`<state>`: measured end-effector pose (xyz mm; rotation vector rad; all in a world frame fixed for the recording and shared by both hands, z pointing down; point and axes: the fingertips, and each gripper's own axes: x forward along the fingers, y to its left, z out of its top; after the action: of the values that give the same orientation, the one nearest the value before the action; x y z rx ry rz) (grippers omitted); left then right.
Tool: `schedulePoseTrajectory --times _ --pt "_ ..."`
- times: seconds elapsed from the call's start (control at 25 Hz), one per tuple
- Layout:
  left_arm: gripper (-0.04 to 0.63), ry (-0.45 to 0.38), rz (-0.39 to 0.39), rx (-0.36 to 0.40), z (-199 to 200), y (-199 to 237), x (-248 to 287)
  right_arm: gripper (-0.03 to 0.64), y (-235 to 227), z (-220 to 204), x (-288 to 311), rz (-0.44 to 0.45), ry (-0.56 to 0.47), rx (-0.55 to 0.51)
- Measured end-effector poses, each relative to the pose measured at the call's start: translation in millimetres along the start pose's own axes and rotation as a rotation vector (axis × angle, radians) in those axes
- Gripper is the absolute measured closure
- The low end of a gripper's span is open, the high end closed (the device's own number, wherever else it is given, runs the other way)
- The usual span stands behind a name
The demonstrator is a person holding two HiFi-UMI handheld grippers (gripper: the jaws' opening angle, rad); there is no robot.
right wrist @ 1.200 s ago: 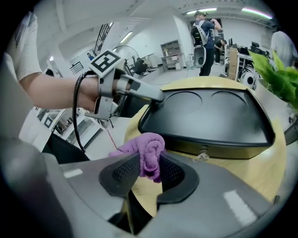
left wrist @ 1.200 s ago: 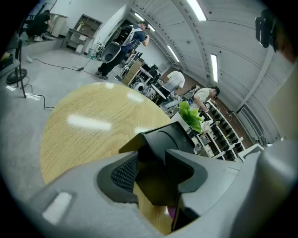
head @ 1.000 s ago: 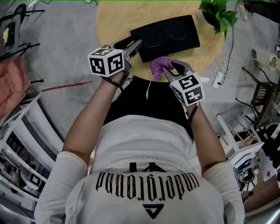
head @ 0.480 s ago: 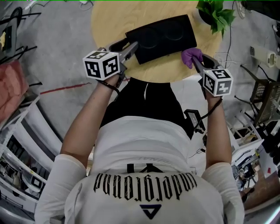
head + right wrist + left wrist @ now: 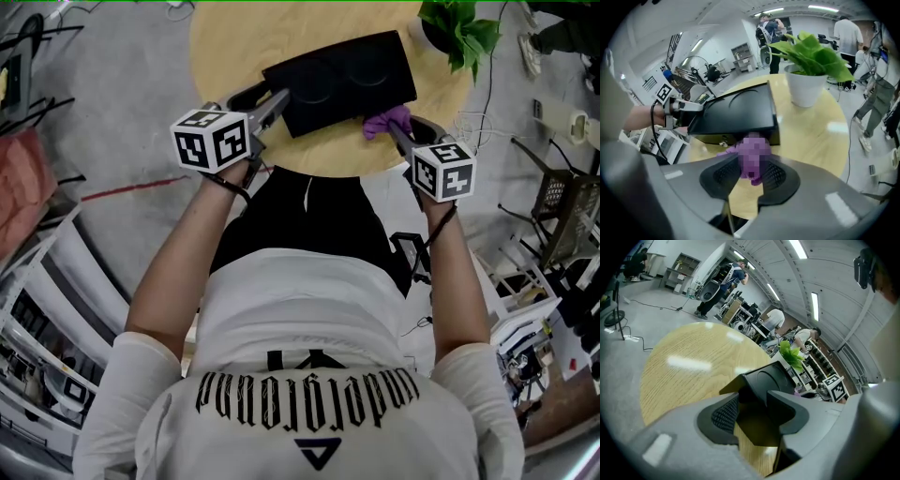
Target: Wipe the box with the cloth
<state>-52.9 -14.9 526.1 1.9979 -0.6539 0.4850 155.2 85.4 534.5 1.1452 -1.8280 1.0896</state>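
Cloth (image 5: 752, 157) in right gripper (image 5: 750, 174) touches box (image 5: 736, 112) front.

upside-down gothic lettering (image 5: 309, 392) across white shirt (image 5: 309, 309), too ornate to read, nothing else legible

Grey floor (image 5: 122, 84); ceiling strip lights (image 5: 815, 308)

The box (image 5: 339, 80) is smooth, matt black, seemingly plastic, with a small shiny metal latch (image 5: 723, 138) on its front. The table (image 5: 234, 37) is pale wood grain with a light sheen. The cloth (image 5: 387, 122) is soft, fuzzy purple fabric. The left gripper (image 5: 752, 401) and right gripper (image 5: 750, 173) are matt grey plastic; their fingers (image 5: 725, 414) carry black, rough dotted pads. The plant pot (image 5: 806, 86) is smooth white.
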Motion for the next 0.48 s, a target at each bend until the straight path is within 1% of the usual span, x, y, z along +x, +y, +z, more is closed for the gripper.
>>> schedulePoseTrajectory --times 0.12,0.24,0.36,0.48 --pt "0.393 0.002 0.004 0.0 1.2 0.5 -0.2 0.512 33.4 1.8 12.4 0.057 0.01 -0.047" --pt "0.393 0.007 0.01 0.0 1.6 0.4 0.9 0.512 51.5 0.5 17.3 0.097 0.024 -0.094" --pt "0.393 0.014 0.015 0.013 1.6 0.5 -0.2 0.512 48.3 1.0 14.8 0.106 0.023 -0.103" --pt "0.393 0.03 0.018 0.032 1.0 0.0 0.0 0.511 26.3 3.3 4.9 0.084 0.02 -0.11"
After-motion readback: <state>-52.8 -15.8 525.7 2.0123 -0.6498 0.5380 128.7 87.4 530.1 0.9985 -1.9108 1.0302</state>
